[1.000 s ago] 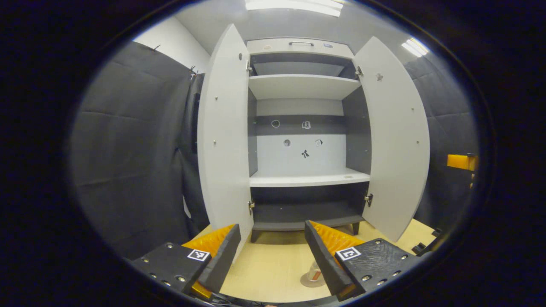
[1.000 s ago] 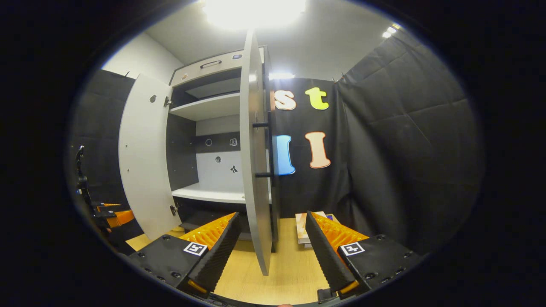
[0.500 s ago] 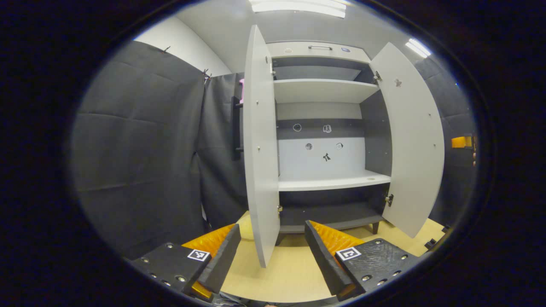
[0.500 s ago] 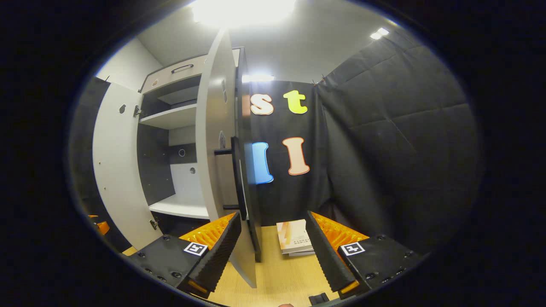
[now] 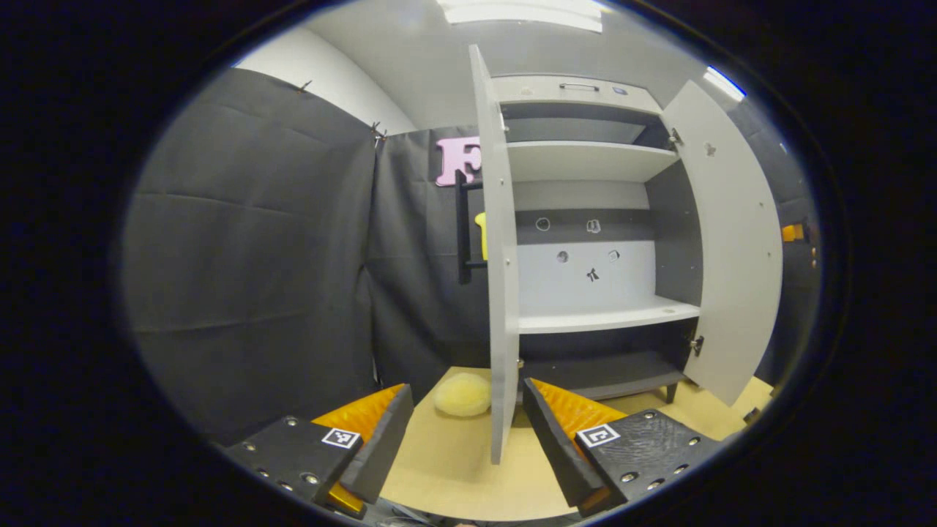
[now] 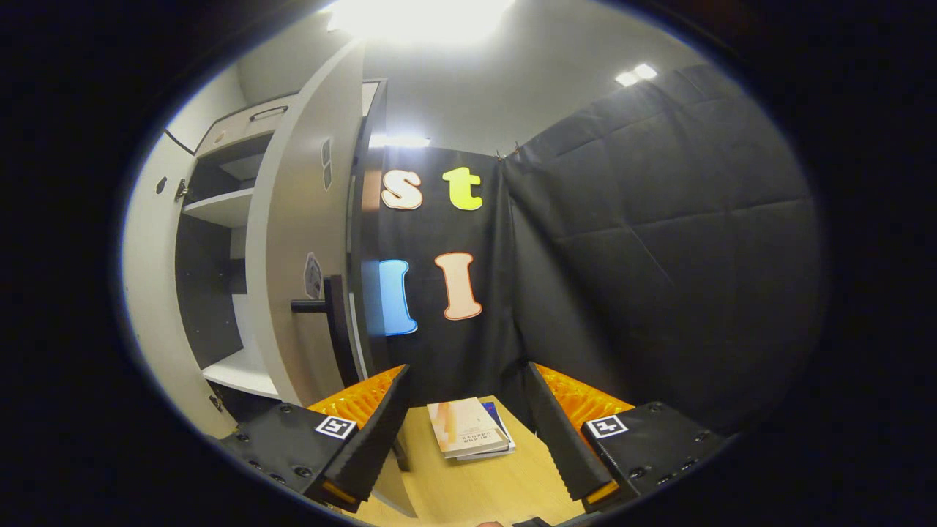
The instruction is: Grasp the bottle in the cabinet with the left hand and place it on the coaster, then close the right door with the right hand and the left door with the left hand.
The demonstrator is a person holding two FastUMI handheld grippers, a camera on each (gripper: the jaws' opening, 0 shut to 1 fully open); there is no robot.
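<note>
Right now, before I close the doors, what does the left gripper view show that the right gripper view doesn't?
Left gripper view: a pale yellow sponge-like lump on the wooden surface beside the left door, that door's black handle, and stickers on the back panel. Right gripper view: a stack of books and the right door with its black handle. Both: the cabinet with both doors open.

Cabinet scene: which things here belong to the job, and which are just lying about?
Job:
cabinet
left door
right door
left gripper
right gripper

Lying about:
books
pale yellow lump on the floor
</note>
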